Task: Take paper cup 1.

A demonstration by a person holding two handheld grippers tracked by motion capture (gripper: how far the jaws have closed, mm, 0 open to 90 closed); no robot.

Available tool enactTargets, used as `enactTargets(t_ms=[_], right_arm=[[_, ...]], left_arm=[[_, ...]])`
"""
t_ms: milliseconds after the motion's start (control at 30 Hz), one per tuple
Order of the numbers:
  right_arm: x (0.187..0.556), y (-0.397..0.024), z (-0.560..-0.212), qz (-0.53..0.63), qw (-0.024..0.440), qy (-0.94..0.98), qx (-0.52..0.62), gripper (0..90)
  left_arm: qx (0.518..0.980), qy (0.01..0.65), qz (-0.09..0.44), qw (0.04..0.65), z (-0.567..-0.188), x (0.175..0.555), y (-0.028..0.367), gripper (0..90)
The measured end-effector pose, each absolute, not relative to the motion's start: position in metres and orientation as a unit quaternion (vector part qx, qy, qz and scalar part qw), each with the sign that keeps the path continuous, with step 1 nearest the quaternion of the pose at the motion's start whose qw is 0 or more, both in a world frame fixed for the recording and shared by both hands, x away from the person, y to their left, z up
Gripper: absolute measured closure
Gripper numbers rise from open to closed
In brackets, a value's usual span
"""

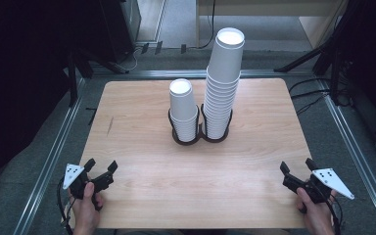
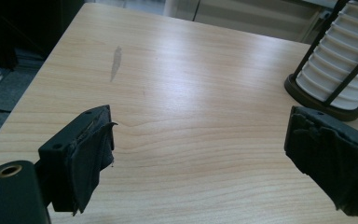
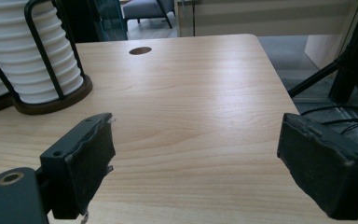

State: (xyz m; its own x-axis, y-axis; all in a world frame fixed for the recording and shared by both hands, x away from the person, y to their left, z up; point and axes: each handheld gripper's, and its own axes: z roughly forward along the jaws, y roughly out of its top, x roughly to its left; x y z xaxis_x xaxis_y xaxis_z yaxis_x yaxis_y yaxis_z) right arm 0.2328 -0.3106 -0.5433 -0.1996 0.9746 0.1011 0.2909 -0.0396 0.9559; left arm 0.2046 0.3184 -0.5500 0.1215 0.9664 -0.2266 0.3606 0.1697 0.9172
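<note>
Pale wood-grain table [image 1: 142,191] with a smooth low sheen, matt white paper cups [image 1: 223,88], dark wire holder [image 1: 199,132], matt black plastic grippers with worn rubbery pads [image 2: 91,161].

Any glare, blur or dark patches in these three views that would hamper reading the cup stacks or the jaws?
High view: sharp, but the surroundings are dark and the taller cup stack looks slightly overexposed on top. Left gripper view: soft sheen on the table; the left gripper is in dim shade. Right gripper view: broad glare on the wood; the right gripper is dark, and the cups at the left edge are cropped.
</note>
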Motion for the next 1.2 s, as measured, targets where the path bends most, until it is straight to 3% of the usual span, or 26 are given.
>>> enactTargets(t_ms=[300,933,1200], right_arm=[[0.235,-0.297,-0.542,0.467,0.358,0.613,0.527,12.7],[0.241,-0.276,-0.497,0.48,0.35,0.614,0.519,4.2],[0.25,-0.26,-0.467,0.479,0.374,0.621,0.496,3.3]], left_arm=[[0.569,0.591,0.311,0.48,-0.551,0.207,0.316,8.3],[0.584,0.579,0.305,0.48,-0.552,0.208,0.312,8.4],[0.606,0.573,0.285,0.472,-0.548,0.214,0.31,8.2]])
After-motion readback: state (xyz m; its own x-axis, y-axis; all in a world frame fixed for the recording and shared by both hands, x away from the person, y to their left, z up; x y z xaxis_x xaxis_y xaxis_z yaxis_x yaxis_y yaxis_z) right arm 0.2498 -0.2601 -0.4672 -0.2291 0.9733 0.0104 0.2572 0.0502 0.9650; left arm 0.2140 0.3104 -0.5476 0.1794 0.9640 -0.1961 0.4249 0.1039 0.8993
